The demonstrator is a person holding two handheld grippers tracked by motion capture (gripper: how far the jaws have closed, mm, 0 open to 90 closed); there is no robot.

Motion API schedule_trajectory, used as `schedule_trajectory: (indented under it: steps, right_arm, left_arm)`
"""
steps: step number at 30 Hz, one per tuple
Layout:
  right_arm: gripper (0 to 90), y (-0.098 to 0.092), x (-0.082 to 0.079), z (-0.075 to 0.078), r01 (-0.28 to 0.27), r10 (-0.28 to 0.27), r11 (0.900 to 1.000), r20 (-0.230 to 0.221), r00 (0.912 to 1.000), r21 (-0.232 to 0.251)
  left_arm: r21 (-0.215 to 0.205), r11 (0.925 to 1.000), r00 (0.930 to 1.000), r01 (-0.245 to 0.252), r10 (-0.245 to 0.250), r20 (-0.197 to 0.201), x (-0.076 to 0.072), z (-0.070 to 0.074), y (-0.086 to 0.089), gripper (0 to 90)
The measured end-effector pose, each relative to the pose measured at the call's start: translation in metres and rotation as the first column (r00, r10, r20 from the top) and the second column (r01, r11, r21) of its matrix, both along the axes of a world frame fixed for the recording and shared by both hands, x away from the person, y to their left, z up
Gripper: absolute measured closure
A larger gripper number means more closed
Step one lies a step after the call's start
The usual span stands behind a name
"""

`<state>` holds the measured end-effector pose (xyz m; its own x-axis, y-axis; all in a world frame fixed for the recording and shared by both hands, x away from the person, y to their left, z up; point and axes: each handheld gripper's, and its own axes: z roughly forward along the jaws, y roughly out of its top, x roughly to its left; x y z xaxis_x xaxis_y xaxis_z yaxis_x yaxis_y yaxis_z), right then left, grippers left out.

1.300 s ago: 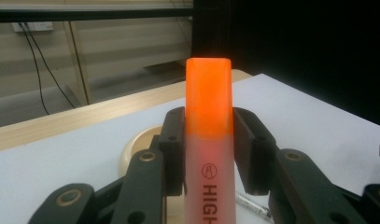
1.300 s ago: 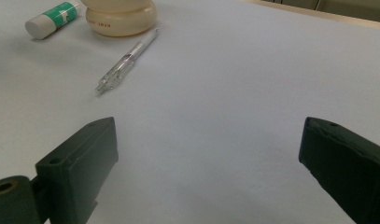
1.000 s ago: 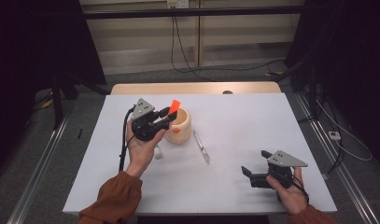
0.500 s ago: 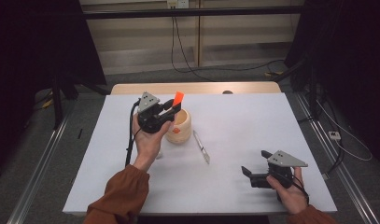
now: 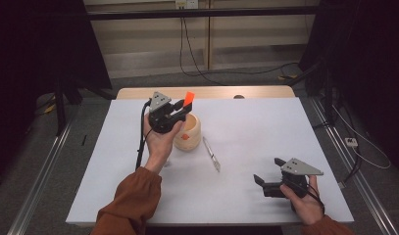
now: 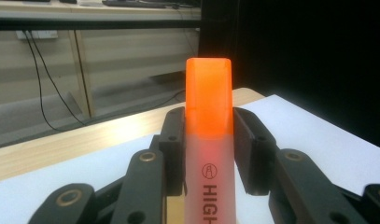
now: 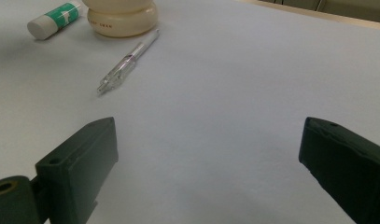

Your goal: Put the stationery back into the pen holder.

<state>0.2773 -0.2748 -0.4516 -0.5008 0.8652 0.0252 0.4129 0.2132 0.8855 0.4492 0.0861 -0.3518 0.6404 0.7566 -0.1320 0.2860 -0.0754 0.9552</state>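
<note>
My left gripper (image 5: 180,113), upper left of centre, pinches an orange highlighter (image 5: 188,98) over the cream pot (image 5: 189,137); next, lower it in; right gripper (image 5: 265,182) spread

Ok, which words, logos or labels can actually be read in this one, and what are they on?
"HIGH", cut off by the frame edge, below a small round logo: on the orange highlighter held in the left gripper.
Dark print on the cream holder's base: blurred.
Green-and-white label on the glue stick: unreadable.
</note>
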Motion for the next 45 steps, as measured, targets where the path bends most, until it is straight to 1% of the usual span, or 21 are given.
schedule_trajectory:
  steps: [2,3,6,8,11,15,17,21,23,27,28,31,34,38,39,41,42,43,45]
  right_arm:
    - [4.2,0.0,0.0,0.0,0.001,-0.001,1.0,-0.001,1.0,0.0]
    - [4.2,0.0,0.0,0.0,0.0,0.0,1.0,-0.001,1.0,0.0]
    - [4.2,0.0,0.0,0.0,0.0,0.0,1.0,-0.002,1.0,0.0]
    - [4.2,0.0,0.0,0.0,0.0,0.0,1.0,-0.002,1.0,0.0]
    - [4.2,0.0,0.0,0.0,0.001,-0.001,1.0,-0.004,1.0,0.001]
    - [4.2,0.0,0.0,0.0,0.0,0.0,1.0,-0.001,1.0,0.0]
    - [4.2,0.0,0.0,0.0,0.001,-0.001,1.0,-0.002,1.0,0.001]
    - [4.2,0.0,0.0,0.0,0.0,0.0,1.0,-0.003,1.0,0.002]
    - [4.2,0.0,0.0,0.0,0.0,0.0,1.0,-0.003,1.0,0.001]
    - [4.2,0.0,0.0,0.0,0.0,0.0,1.0,-0.003,1.0,0.002]
    - [4.2,0.0,0.0,0.0,0.0,0.0,1.0,-0.003,1.0,0.001]
    - [4.2,0.0,0.0,0.0,0.001,-0.001,1.0,-0.003,1.0,0.002]
    - [4.2,-0.001,0.0,0.0,0.0,0.0,1.0,-0.004,1.0,0.002]
    - [4.2,-0.001,-0.001,0.0,0.0,0.0,1.0,-0.003,1.0,0.002]
    - [4.2,-0.001,-0.001,0.0,0.001,-0.001,1.0,-0.004,1.0,0.003]
    - [4.2,-0.001,-0.001,0.0,0.001,-0.001,1.0,-0.004,1.0,0.002]
    - [4.2,-0.001,0.0,0.0,0.0,0.0,1.0,-0.003,1.0,0.002]
    - [4.2,-0.001,0.0,0.0,0.001,-0.001,1.0,-0.003,1.0,0.002]
    - [4.2,-0.001,-0.001,0.0,0.0,0.0,1.0,-0.003,1.0,0.002]
  left_arm:
    - [0.001,1.0,0.9999,-0.002,0.002,-0.013,0.005,-0.002,0.001,67.1]
    - [-0.005,0.9999,0.9998,-0.011,0.011,-0.015,0.006,-0.003,0.001,67.1]
    - [-0.002,0.9999,0.9998,-0.011,0.011,-0.017,0.012,-0.004,0.001,67.1]
    - [-0.01,0.9999,0.9998,-0.006,0.005,-0.019,0.014,-0.005,0.001,67.1]
    - [0.012,0.9999,1.0,-0.001,0.001,-0.008,0.017,-0.005,-0.001,67.1]
    - [0.011,0.9999,0.9998,-0.007,0.008,-0.018,0.022,-0.01,-0.003,67.1]
    - [0.019,0.9998,0.9997,-0.009,0.01,-0.024,0.023,-0.012,-0.003,67.1]
    - [0.02,0.9997,0.9993,-0.011,0.012,-0.035,0.027,-0.016,-0.002,67.1]
    - [0.027,0.9996,0.9991,-0.012,0.013,-0.04,0.028,-0.018,-0.003,67.0]
    - [0.051,0.9987,0.9986,-0.002,0.005,-0.054,0.029,-0.023,-0.006,67.1]
    - [0.044,0.999,0.9983,-0.001,0.003,-0.057,0.029,-0.024,-0.007,67.1]
    - [0.052,0.9986,0.9983,0.004,-0.001,-0.058,0.028,-0.026,-0.009,67.0]
    - [0.05,0.9988,0.9979,0.003,0.001,-0.064,0.027,-0.028,-0.011,67.0]
    - [0.074,0.9972,0.9983,0.006,-0.002,-0.058,0.026,-0.031,-0.015,67.0]
    - [0.07,0.9975,0.9982,0.007,-0.003,-0.06,0.026,-0.033,-0.015,67.1]
    - [0.081,0.9967,0.9982,0.006,-0.001,-0.061,0.026,-0.034,-0.014,67.0]
    - [0.077,0.997,0.9977,0.003,0.002,-0.068,0.027,-0.036,-0.014,67.0]
    - [0.081,0.9967,0.9974,0.005,0.001,-0.071,0.027,-0.036,-0.013,67.0]
    - [0.082,0.9966,0.9975,0.001,0.005,-0.071,0.027,-0.038,-0.013,67.0]
